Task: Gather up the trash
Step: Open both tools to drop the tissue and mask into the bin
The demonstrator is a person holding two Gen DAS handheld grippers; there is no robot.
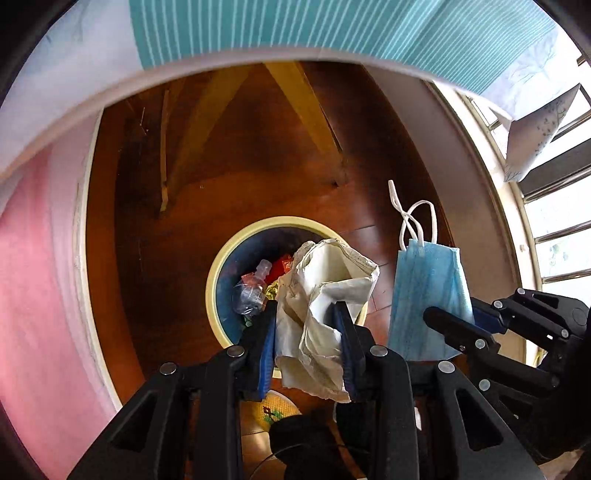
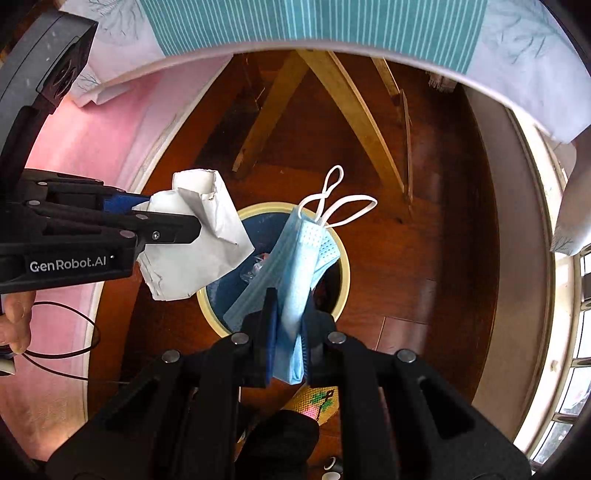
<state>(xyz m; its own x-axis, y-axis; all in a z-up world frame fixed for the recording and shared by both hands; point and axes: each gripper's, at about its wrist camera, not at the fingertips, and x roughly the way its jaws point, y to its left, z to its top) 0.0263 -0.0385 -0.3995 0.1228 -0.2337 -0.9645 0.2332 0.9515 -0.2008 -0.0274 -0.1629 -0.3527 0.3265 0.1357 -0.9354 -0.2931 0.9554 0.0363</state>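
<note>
My left gripper point(image 1: 308, 314) is shut on a crumpled white paper bag point(image 1: 328, 295) and holds it above the round trash bin point(image 1: 218, 273), which has a cream rim and holds a plastic bottle point(image 1: 251, 288) and wrappers. My right gripper point(image 2: 290, 306) is shut on a folded blue face mask point(image 2: 295, 266) with white ear loops, held above the same bin point(image 2: 343, 266). In the left wrist view the mask point(image 1: 428, 295) hangs to the right of the bin. In the right wrist view the paper bag point(image 2: 199, 243) sits over the bin's left edge in the left gripper point(image 2: 192, 225).
The bin stands on a dark wooden floor point(image 1: 166, 240) under a table with a teal striped cloth point(image 1: 295, 26) and wooden legs point(image 2: 354, 110). A pink wall point(image 1: 37, 258) is at left, a window point(image 1: 561, 229) at right. A patterned slipper point(image 2: 317, 402) lies below.
</note>
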